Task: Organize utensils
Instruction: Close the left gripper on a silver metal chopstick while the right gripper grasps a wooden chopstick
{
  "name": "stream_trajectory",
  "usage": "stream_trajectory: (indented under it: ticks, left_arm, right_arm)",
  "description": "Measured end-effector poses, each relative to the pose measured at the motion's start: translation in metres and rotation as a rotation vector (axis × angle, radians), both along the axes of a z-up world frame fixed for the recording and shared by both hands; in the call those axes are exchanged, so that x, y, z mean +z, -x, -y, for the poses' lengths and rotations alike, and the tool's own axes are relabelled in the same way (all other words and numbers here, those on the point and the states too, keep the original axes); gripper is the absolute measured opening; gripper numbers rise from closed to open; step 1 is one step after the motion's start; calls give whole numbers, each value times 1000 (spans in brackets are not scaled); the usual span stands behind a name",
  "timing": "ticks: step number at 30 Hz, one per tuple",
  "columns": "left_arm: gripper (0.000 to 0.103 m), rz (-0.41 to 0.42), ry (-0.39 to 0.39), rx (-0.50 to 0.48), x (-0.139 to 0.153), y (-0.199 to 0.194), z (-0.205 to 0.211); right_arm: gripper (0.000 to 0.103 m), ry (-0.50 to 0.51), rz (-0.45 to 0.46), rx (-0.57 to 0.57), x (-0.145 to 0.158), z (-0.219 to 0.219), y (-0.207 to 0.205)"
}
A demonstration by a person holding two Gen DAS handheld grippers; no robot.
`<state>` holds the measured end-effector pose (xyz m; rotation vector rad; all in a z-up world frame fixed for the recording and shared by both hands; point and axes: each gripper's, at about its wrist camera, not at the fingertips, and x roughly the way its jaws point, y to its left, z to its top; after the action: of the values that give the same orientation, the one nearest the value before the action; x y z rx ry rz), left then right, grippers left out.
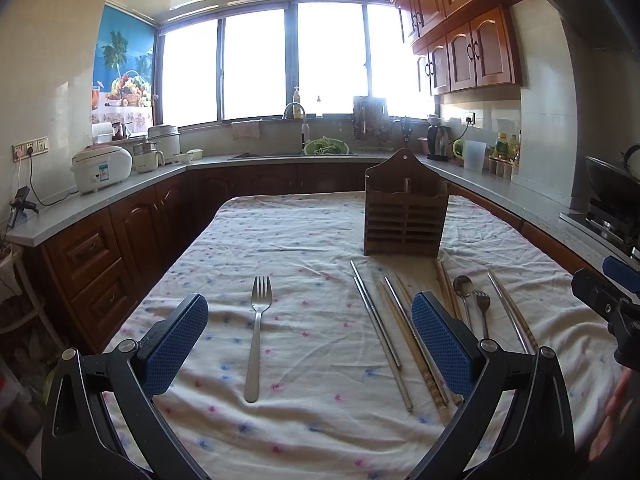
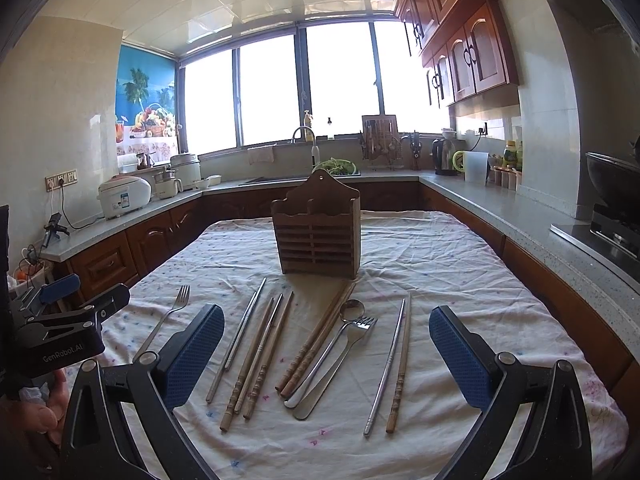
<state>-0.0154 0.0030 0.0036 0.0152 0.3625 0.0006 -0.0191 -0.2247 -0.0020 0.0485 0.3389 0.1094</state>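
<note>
1. Step in hand: start of sorting, nothing picked. Left gripper (image 1: 310, 338) and right gripper (image 2: 326, 354) both hang spread wide and empty above the tablecloth (image 2: 460, 264)
2. Utensils lie flat before the wooden holder (image 2: 318, 236): lone fork (image 1: 256, 332) well apart on the left, chopsticks (image 2: 256, 354), spoon (image 2: 351, 309), second fork (image 2: 362, 325)
3. Next move likely needs a low pinch on one thin handle
4. Holder compartments hidden from view; overlapping spoon and fork handles hard to separate

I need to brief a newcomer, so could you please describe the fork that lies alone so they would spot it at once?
Start at the wooden utensil holder standing on the cloth-covered table. In front of it lies a spread of chopsticks. The lone fork lies left of them all, touching nothing, unlike the other fork beside the spoon.
</note>
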Motion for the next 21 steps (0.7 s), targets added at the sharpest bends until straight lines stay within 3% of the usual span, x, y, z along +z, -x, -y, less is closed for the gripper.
stream_trajectory:
  ticks: [10, 21]
  left_arm:
    - [103, -28, 13, -12, 1, -8, -2]
    - [103, -202, 59, -96, -7, -63, 0]
  right_arm:
    - [103, -25, -32, -1, 0, 3, -7]
    - [102, -112, -143, -18, -4, 27, -45]
